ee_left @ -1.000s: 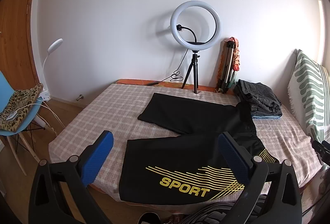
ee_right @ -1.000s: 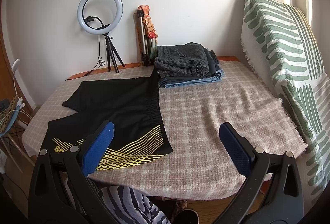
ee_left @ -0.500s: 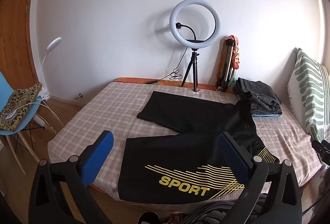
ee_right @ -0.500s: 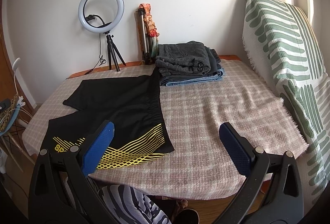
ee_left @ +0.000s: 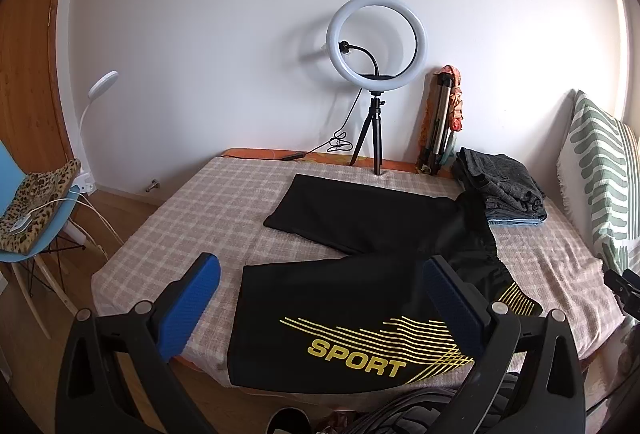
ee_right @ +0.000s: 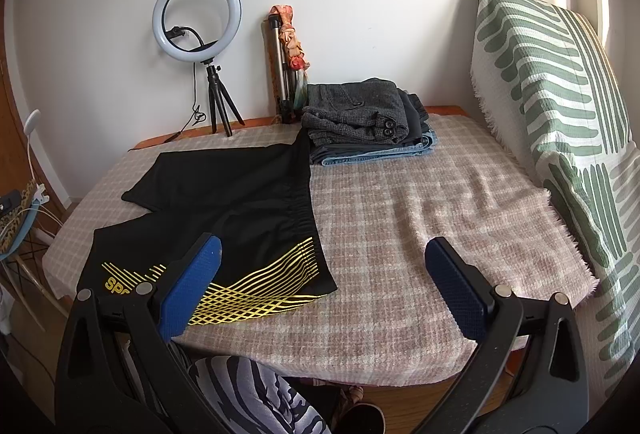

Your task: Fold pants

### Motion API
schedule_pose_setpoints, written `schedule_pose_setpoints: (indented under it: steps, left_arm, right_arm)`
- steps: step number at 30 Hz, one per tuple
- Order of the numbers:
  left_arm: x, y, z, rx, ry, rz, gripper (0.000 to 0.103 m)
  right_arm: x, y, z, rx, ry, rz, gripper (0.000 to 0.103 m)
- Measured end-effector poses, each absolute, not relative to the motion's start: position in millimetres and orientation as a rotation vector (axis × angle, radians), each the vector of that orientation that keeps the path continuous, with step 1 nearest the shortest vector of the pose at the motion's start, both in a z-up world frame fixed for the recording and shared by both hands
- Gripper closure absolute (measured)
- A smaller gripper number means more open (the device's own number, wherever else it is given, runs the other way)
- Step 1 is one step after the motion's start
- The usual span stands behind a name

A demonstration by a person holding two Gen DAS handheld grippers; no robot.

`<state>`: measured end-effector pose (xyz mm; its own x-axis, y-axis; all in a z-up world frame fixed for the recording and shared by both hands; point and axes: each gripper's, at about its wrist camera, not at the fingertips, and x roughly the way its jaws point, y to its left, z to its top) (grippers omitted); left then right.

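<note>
Checked pink-and-cream cloth covers the whole table and hangs over its near edge, with a green-and-white patterned cushion propped upright along the right side. Spread flat on the left half of the cloth lie the black pants, legs splayed apart: one leg reaches toward the far wall, the other runs along the near edge and shows yellow stripes and the word SPORT, its hem hanging slightly past the table edge. The waistband faces right, toward the bare middle of the cloth. At the far right corner sits a stack of folded clothes, grey on top and blue denim beneath, touching the upper end of the waistband. Behind the pants a ring light stands on a small black tripod, and a folded tripod leans against the wall beside it. Off the table to the left is a blue chair with a leopard-print cloth on it. The left gripper hovers above the near leg, jaws wide apart, gripping nothing. The right gripper hangs over the near waistband corner, also spread wide and holding nothing
</note>
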<state>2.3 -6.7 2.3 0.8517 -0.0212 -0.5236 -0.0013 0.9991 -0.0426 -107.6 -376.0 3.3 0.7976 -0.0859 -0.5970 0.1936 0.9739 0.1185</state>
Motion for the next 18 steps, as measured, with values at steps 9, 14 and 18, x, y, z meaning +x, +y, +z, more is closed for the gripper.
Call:
schedule_pose_setpoints:
  steps: [9, 14, 18]
  left_arm:
    - [5.4, -7.2, -3.2, -0.029, 0.569, -0.017, 0.000]
    - [13.2, -0.3, -22.4, 0.022, 0.629, -0.052, 0.000]
    - [19.7, 11.5, -50.0, 0.080, 0.697, -0.088, 0.000]
  right_arm:
    - [-107.1, -376.0, -0.7, 0.119, 0.634, -0.088, 0.000]
    - [-98.8, -373.2, -0.5, -0.028, 0.647, 0.004, 0.000]
    - [-83.2, -362.8, -18.4, -0.222, 0.705, 0.086, 0.006]
